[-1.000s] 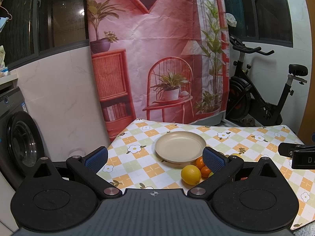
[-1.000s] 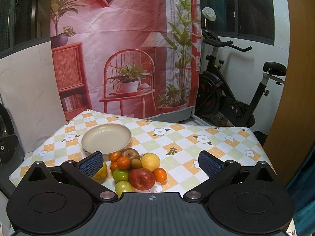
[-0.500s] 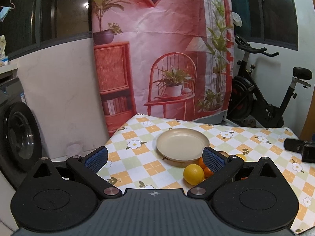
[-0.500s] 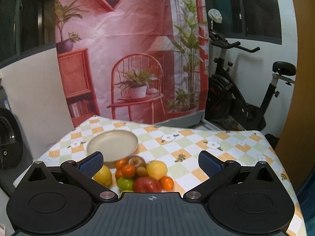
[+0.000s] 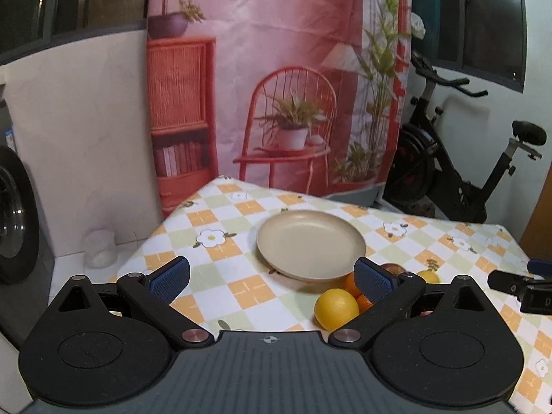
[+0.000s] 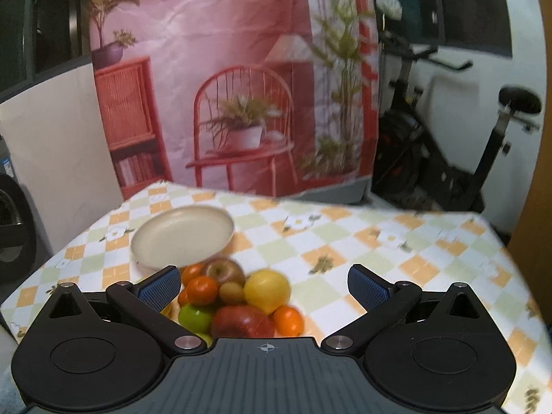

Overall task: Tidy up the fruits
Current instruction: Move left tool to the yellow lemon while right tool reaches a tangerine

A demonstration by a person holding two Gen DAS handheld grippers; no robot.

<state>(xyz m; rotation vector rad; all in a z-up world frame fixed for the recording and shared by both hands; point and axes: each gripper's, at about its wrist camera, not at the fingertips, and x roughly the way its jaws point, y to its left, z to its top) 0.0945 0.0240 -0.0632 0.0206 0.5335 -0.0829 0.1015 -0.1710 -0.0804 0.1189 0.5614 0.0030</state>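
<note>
- Fruits (image 6: 238,300) lie heaped in a tight cluster on the checked tabletop (image 6: 362,241), right under the nose of the right tongs (image 6: 264,284), whose blue pads stand spread wide and hold nothing.
- Nearest sit a red apple (image 6: 241,321), a green apple (image 6: 193,317) and a small orange (image 6: 288,319); just behind them a yellow lemon (image 6: 265,289), a brown kiwi (image 6: 232,291), a tangerine (image 6: 203,289) and a second reddish apple (image 6: 222,270), all touching one another.
- Left tongs (image 5: 272,284) are likewise spread and empty, hovering off to the side; through them I see a yellow citrus (image 5: 336,308) at the edge of the heap.
- Handling, as I judge it: the apples are firm and fairly heavy, smooth-skinned and apt to roll, so take them across the widest part. The kiwi and tangerines look softer and lighter, so a gentle squeeze would suit. Pulling one from the pile may set its neighbours rolling.
- Just beyond the pile rests an empty beige plate (image 6: 145,241), its near rim almost touching the fruit; it is the likely place for them.
- Farther back hangs a pink printed backdrop (image 6: 224,69), with an exercise bike (image 6: 483,158) to the right.
</note>
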